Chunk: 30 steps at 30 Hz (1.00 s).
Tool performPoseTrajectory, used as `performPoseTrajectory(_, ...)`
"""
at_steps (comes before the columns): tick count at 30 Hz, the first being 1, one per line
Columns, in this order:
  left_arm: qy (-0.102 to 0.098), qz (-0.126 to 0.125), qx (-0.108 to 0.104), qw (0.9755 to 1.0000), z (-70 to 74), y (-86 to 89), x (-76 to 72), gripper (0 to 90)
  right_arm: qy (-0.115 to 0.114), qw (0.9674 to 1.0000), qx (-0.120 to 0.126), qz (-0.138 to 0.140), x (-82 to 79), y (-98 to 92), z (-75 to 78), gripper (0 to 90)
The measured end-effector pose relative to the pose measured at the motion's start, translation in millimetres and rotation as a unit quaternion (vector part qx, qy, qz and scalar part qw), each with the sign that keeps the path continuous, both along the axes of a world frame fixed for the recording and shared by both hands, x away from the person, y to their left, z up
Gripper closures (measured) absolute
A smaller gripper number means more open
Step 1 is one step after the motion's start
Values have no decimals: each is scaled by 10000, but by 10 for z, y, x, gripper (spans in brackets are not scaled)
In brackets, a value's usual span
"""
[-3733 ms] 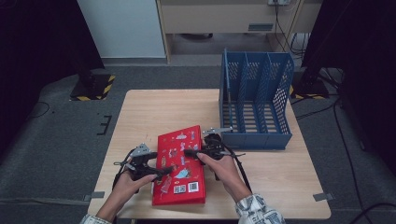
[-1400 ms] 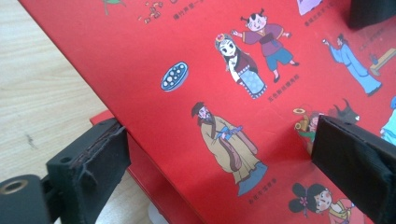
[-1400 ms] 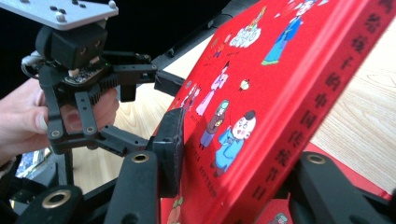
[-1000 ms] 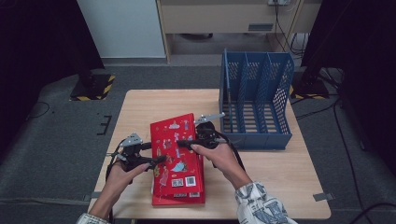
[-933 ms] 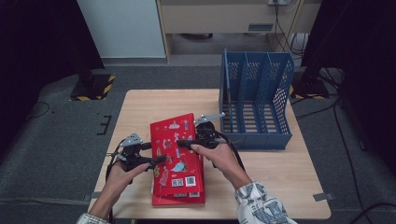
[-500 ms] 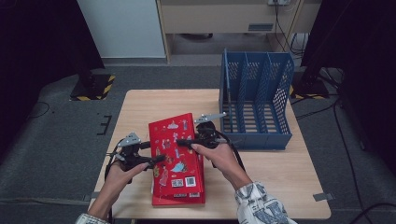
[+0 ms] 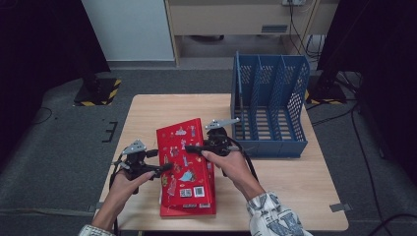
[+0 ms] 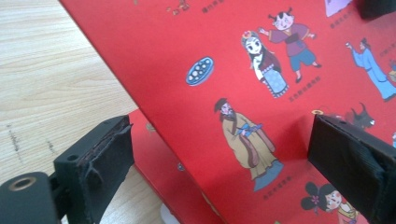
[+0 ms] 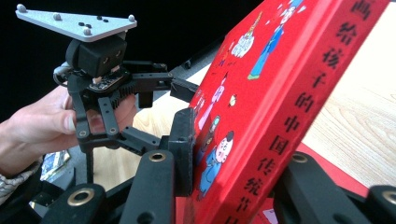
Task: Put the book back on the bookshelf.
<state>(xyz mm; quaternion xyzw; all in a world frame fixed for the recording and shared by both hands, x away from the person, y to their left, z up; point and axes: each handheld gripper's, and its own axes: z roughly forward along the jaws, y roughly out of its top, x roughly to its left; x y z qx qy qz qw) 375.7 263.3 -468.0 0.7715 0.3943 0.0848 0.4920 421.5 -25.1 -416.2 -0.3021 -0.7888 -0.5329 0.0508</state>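
While the right gripper [image 7: 193,148] has just been closing its jaws onto the spine edge of the tilted red book [image 7: 184,157], gripping it above a second red book [image 7: 189,209] on the table [image 7: 295,182], the left gripper [image 7: 164,168] stands wide open, straddling the raised cover's left edge.

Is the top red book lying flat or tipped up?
Tipped up: the top red book leans on edge between the right gripper's jaws, above another red book.

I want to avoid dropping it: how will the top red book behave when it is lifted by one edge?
The top red book looks like a stiff hardcover: it stays flat while tilted. Its thick spine suggests some weight. The smooth cover may slip in the right tool, which clamps it.
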Motion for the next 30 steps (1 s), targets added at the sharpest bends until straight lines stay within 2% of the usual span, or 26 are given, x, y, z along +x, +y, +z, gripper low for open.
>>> performPoseTrajectory(3,89,-81,-49,9999,-26,-1,1,39,-48,10000,44,-19,-2,-11,21,690)
performPoseTrajectory(10,208,-457,-59,9987,-69,-68,-11,41,-249,9995,192,-92,9,-45,123,715)
performPoseTrajectory(14,228,-638,-180,9975,-71,-86,-4,67,-355,9990,251,-45,1,-34,174,726)
performPoseTrajectory(17,166,-776,-260,9965,-52,-73,-10,131,-411,9987,298,-3,-5,-28,191,730)
performPoseTrajectory(24,207,-761,-254,9966,-19,-41,-4,209,-501,9984,268,40,-7,-37,189,718)
performPoseTrajectory(30,-14,-656,-155,9977,50,7,-27,325,-712,9973,199,26,-10,-55,192,685)
